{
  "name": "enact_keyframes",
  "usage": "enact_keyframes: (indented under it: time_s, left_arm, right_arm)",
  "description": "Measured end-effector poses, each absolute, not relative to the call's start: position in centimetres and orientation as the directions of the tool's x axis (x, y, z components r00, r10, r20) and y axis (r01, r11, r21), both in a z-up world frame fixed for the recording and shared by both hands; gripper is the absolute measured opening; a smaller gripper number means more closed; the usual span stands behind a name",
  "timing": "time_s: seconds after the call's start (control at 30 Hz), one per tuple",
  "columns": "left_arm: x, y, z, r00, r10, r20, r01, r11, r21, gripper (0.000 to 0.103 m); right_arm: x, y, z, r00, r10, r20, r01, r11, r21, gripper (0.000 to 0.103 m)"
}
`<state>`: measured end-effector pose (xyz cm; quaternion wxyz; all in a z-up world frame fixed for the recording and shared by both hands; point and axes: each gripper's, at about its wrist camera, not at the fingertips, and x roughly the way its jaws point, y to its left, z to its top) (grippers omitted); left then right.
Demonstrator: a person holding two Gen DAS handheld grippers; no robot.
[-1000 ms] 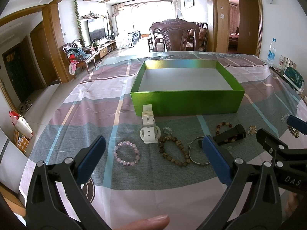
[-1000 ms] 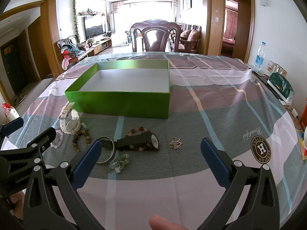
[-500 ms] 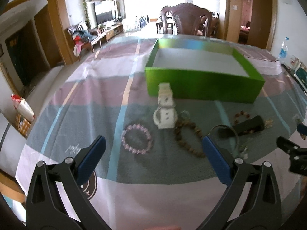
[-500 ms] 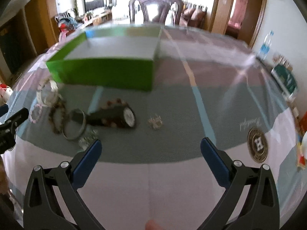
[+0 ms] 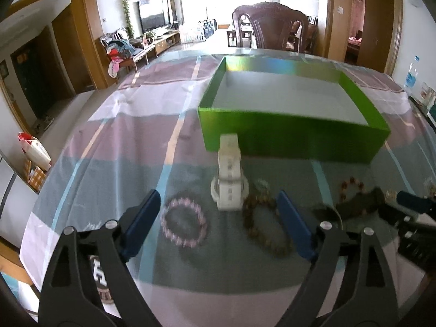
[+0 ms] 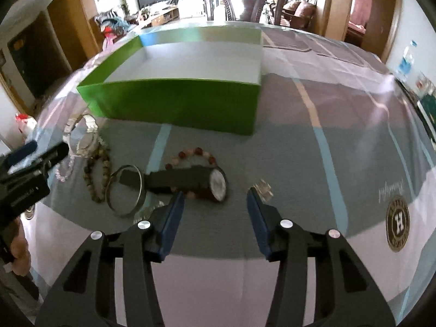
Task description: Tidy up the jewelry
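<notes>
Left wrist view: the left gripper (image 5: 218,215) hovers above the tablecloth (image 5: 130,141), its jaws wide but closing, gripping nothing. Between and beyond its blue fingers (image 5: 140,220) lie a pink bead bracelet (image 5: 184,226), a white watch (image 5: 229,179) and a brown bead bracelet (image 5: 263,222), side by side in a row. The white watch's strap end reaches the near wall of the empty green box (image 5: 294,139). The scene is motion-blurred.

Right wrist view: the right gripper (image 6: 215,194) has jaws half spread and closing, empty. Just beyond its fingertips lies a black watch (image 6: 190,181), resting across a reddish bead bracelet (image 6: 194,152); a silver bangle (image 6: 126,189) overlaps its strap end. A small metal charm (image 6: 263,188) lies beside the right finger. The green box (image 6: 179,103) stands farther back.
</notes>
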<state>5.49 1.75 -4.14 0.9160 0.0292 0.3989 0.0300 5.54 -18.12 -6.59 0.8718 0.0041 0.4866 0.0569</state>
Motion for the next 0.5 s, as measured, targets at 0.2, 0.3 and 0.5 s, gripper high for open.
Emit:
enact_keyframes:
  time_s: [0.2,0.3,0.5]
  left_arm:
    - [7.6,1.6,-5.2,0.661,0.064,-0.748,-0.022,0.998,0.066,0.088]
    - [7.9,1.6,-5.7,0.656,0.053,-0.753,-0.018,0.998,0.054,0.088]
    - [7.5,1.7,-5.4,0.683,0.05,-0.729,-0.02,0.999,0.05,0.088]
  right_arm:
    - [6.5,-15.8,-7.2,0.498,0.074,-0.864,-0.139,0.99,0.004,0.051]
    - [6.9,-15.6,-7.2,0.503,0.053,-0.862,-0.13,0.991,-0.014,0.051]
    - [7.8,-16.6,-6.7,0.555,0.008,-0.832,-0.047,0.999,-0.021,0.03]
